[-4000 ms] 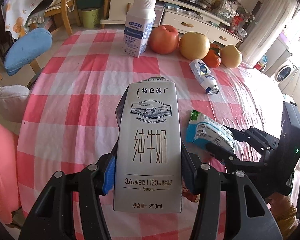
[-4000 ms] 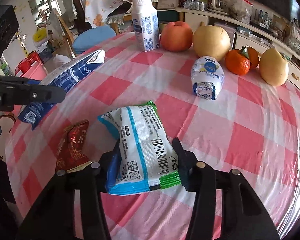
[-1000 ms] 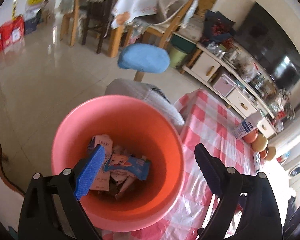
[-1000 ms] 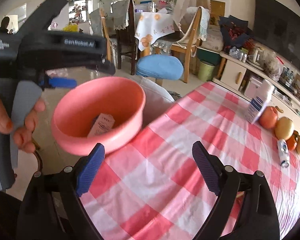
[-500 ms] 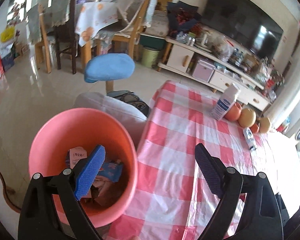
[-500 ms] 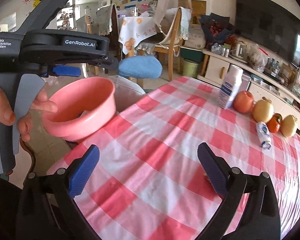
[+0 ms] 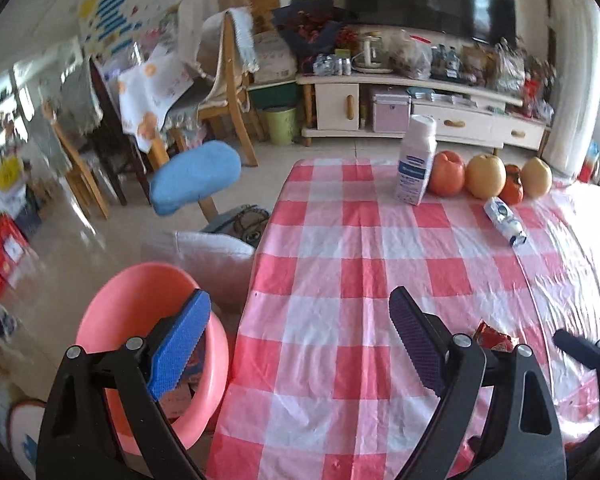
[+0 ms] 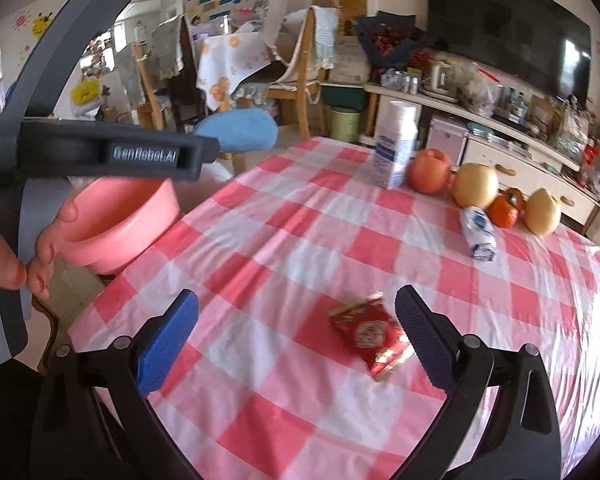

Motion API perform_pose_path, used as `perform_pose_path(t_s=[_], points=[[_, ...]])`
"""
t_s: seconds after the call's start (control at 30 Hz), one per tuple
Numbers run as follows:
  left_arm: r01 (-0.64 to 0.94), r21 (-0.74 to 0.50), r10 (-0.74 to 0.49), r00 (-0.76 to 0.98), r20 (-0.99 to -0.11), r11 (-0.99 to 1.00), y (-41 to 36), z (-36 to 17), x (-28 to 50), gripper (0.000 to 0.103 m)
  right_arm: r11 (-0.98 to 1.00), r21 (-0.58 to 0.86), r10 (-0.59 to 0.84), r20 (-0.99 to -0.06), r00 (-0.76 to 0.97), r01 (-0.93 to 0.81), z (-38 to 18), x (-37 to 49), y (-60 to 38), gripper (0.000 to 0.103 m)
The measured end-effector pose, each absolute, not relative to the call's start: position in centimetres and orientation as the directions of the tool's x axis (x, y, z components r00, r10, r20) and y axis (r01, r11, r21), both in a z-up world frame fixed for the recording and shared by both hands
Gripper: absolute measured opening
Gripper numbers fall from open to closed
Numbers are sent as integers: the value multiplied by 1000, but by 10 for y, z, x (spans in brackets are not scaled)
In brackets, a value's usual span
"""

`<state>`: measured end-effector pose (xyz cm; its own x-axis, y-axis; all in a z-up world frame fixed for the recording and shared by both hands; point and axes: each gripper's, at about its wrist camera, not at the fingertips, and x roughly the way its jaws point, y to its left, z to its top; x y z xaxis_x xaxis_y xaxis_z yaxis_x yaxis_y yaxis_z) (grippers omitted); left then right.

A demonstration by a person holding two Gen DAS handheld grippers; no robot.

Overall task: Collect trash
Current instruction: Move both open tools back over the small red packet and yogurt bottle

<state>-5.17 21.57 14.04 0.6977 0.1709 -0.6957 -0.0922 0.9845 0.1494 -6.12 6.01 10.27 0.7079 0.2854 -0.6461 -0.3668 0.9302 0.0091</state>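
Note:
A red snack wrapper (image 8: 370, 334) lies on the checked tablecloth (image 8: 300, 248), just ahead of my right gripper (image 8: 296, 340), which is open and empty above the table. The wrapper also shows in the left wrist view (image 7: 494, 338). My left gripper (image 7: 300, 344) is open and empty over the table's left edge. The pink bin (image 7: 140, 312) stands on the floor beside the table and holds trash. It also shows in the right wrist view (image 8: 116, 220). A small white pouch (image 8: 478, 232) lies near the fruit.
A white milk bottle (image 7: 416, 160), an apple (image 7: 446, 178), two pears and an orange stand at the table's far side. A blue-seated chair (image 7: 196, 182) and a grey cushion (image 7: 216, 256) are left of the table. A TV cabinet (image 7: 420, 116) is behind.
Both grippers let go of the milk carton and the snack bag at the bin. Both have swung back from the bin toward the table, open and empty.

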Motion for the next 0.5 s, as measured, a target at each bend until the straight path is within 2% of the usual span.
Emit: perform_pose_path(t_s=[0.5], points=[[-32,255,201,714,-671,966,157,141,-47,90,959,26,237,-625,744,-284,103,-55,-7,99]])
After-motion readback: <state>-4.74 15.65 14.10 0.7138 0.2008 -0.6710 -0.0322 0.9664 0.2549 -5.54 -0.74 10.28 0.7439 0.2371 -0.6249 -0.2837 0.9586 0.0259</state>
